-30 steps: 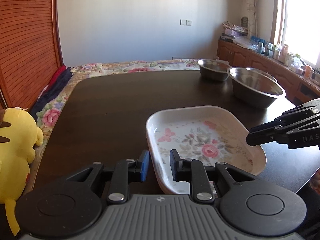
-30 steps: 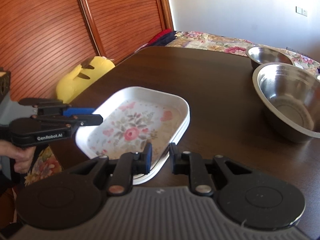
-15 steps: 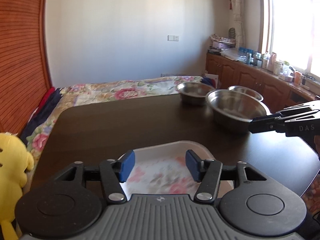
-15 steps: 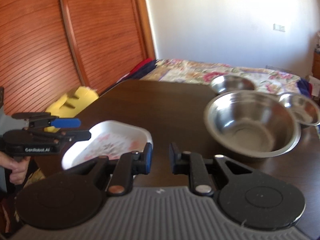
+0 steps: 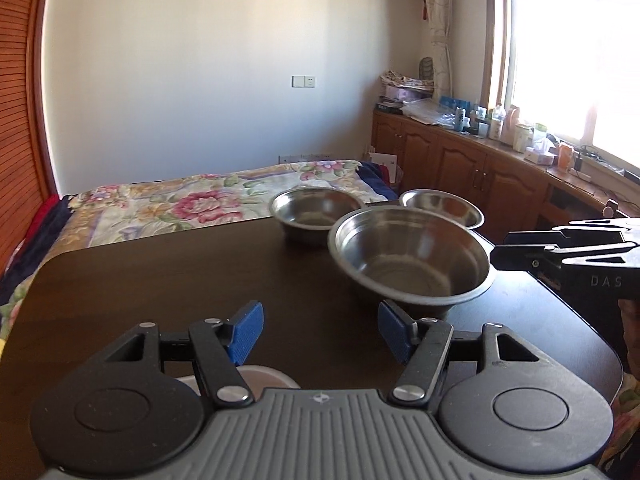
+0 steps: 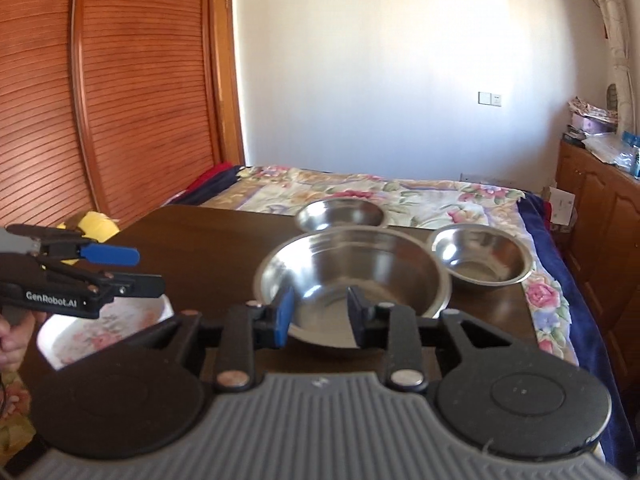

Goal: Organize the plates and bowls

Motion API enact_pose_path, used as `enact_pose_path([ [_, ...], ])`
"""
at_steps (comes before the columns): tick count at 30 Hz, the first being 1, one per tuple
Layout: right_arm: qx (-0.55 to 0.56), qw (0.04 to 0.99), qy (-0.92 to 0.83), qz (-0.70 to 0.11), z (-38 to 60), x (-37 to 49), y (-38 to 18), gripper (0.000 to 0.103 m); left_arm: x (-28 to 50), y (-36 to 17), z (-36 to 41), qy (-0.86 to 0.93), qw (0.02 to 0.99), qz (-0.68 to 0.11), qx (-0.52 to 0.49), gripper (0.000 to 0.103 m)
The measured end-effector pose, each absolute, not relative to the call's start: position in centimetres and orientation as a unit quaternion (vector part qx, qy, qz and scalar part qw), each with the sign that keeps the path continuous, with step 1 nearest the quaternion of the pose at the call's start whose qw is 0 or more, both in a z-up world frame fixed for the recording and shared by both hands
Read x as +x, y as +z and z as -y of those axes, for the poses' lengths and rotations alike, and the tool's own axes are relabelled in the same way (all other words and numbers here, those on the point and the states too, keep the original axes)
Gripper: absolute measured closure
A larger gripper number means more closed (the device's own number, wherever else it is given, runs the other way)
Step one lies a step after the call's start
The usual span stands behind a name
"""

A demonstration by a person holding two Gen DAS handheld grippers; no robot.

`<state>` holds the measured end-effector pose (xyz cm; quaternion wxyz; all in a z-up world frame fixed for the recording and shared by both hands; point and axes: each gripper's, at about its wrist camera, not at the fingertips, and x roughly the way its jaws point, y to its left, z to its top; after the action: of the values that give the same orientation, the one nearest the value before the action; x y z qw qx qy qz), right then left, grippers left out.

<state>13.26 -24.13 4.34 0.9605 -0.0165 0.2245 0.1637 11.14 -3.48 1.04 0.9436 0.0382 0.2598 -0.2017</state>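
At the centre of the right wrist frame, the large steel bowl (image 6: 352, 276) sits on the dark table (image 6: 208, 248) between two smaller steel bowls (image 6: 340, 214) (image 6: 482, 254), while the floral tray (image 6: 104, 330) lies lower left. Both the left gripper (image 5: 320, 330) and right gripper (image 6: 318, 314) have just been opening and hold nothing. Likely fault: smooth, flared rims may slip from the pads, or bowls may knock together when nested.

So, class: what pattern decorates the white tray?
Pink roses on the white tray, a floral print; clearest in the right wrist view.
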Motion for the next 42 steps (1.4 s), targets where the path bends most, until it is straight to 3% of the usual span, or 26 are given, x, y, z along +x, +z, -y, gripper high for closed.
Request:
enact_pose_path([
  [6,-0.012,0.964,0.154,-0.218,26.3,14.8,3.6,0.064,12.7,1.1,5.4,-0.205,0.942,-0.264,0.042,0.038],
  [9,-0.007,0.965,0.154,-0.214,27.3,15.6,3.3,0.054,13.4,1.0,6.1,-0.204,0.941,-0.265,0.042,0.038],
  [23,0.025,0.962,0.163,-0.217,29.7,19.2,1.8,0.053,16.7,0.2,7.7,-0.193,0.939,-0.282,0.034,0.050],
  [42,0.057,0.951,0.171,-0.251,30.6,21.0,0.3,0.053,20.0,-1.1,9.1,-0.199,0.930,-0.308,0.020,0.054],
])
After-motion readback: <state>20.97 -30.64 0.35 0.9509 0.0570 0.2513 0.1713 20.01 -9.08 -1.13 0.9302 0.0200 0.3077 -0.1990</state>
